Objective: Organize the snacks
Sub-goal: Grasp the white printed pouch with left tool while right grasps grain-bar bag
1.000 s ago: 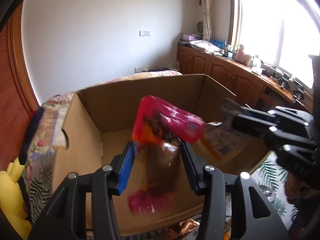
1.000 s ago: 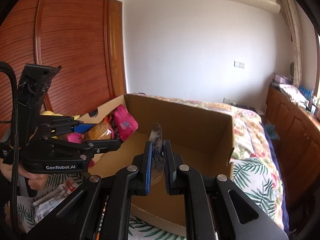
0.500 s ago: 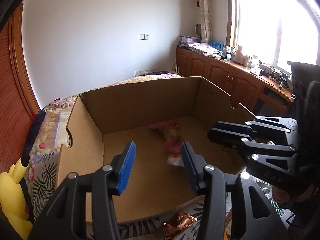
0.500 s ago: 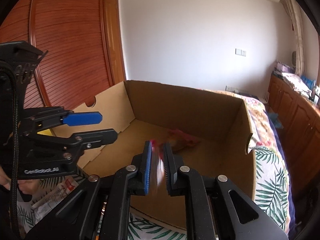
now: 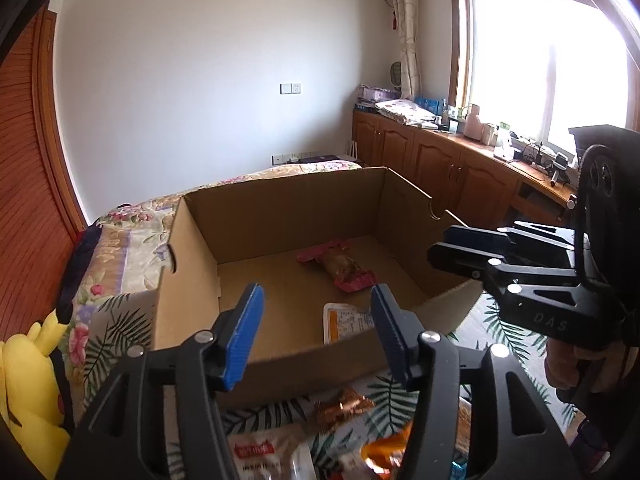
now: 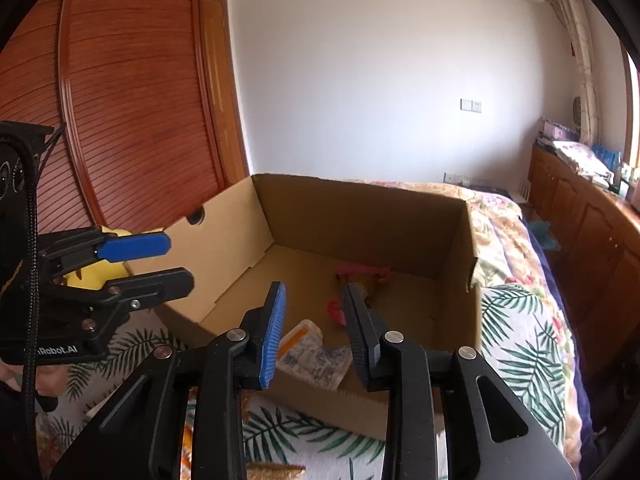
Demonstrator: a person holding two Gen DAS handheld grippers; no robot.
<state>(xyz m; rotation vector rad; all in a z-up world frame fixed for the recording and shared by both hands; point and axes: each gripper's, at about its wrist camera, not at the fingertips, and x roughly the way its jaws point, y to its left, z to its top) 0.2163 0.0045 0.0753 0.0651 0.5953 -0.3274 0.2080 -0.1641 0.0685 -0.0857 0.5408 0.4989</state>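
An open cardboard box (image 5: 280, 204) (image 6: 360, 216) sits on the bed. Inside lie a pink-ended snack pack (image 5: 340, 266) (image 6: 360, 276) and a white-and-orange packet (image 5: 346, 320) (image 6: 312, 354). My left gripper (image 5: 316, 334) (image 6: 156, 260) is open and empty, above the box's near edge. My right gripper (image 6: 314, 332) (image 5: 448, 250) is open and empty, over the white packet at the box's near side. More snack packs (image 5: 344, 404) lie on the bedspread below the left gripper, partly hidden by it.
A leaf-print bedspread (image 6: 516, 344) covers the bed around the box. A yellow plush toy (image 5: 28, 376) lies at the box's left. Wooden cabinets (image 5: 440, 164) run along the window wall, and a wooden wardrobe (image 6: 120, 100) stands to the left.
My left gripper let go of the pink-ended pack, which now lies in the box. My right gripper opened and dropped the white packet into the box. Both have pulled back.
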